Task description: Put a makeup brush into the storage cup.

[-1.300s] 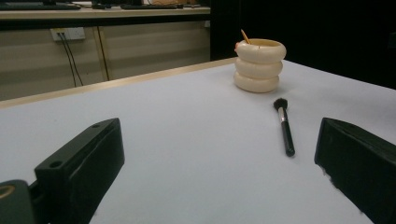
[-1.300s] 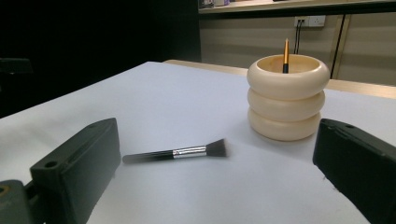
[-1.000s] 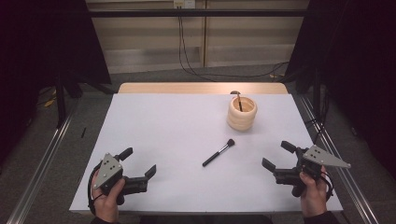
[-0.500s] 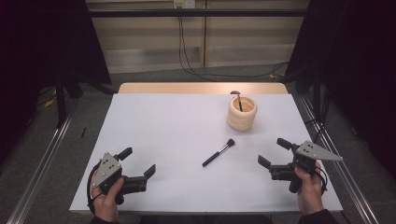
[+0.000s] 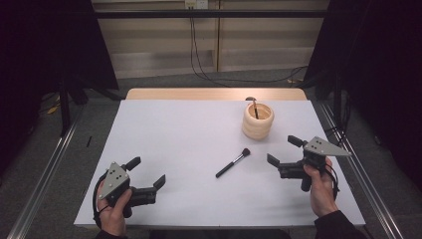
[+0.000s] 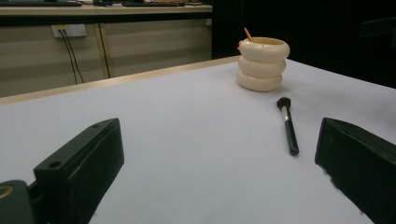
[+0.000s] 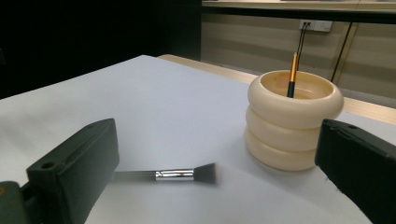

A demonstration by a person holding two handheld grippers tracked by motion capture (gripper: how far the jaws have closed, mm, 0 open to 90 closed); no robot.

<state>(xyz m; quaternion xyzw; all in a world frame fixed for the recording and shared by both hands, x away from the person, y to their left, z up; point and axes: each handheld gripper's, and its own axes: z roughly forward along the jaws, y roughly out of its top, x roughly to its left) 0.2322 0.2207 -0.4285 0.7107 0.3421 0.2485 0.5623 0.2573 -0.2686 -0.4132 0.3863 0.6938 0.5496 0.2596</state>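
makeup brush (image 5: pixel 232 163) lying flat on the white table (image 5: pixel 164 139), roughly mid-table, a bit right of centre. black handle, silver ferrule, dark bristle head. in the high view, bristle end toward the far right, handle end toward the near left. seen in the left gripper view (image 6: pixel 287 124) as well, bristles pointing away toward the holder; in the right gripper view (image 7: pixel 173 174) lying crosswise, slightly blurred, bristles toward the holder side. untouched by either gripper.

cream ribbed holder (image 5: pixel 258 120) upright beyond the brush, toward the far right of the table, near the brush head but apart from it. looks like three stacked rings (image 7: pixel 293 119). one thin brush (image 7: pixel 292 74) standing inside it, orange-gold upper shaft, dark lower part, leaning slightly.

right gripper (image 5: pixel 283 156) just right of the makeup brush, near but apart, held in the right hand (image 5: pixel 321 184) above the table's near right area. fingers spread wide, nothing between them; pointing leftward toward brush and holder. grey three-cornered plate on top.

left gripper (image 5: pixel 148 172) at the near left of the table, well apart from the makeup brush, held in the left hand (image 5: pixel 114 209). fingers also spread wide, nothing gripped; table surface visible between them in the left gripper view.

wooden table edge (image 5: pixel 214 93) showing along the far side past the white cover. cables (image 5: pixel 199 55) hanging against the wall behind. dark surroundings on both sides.
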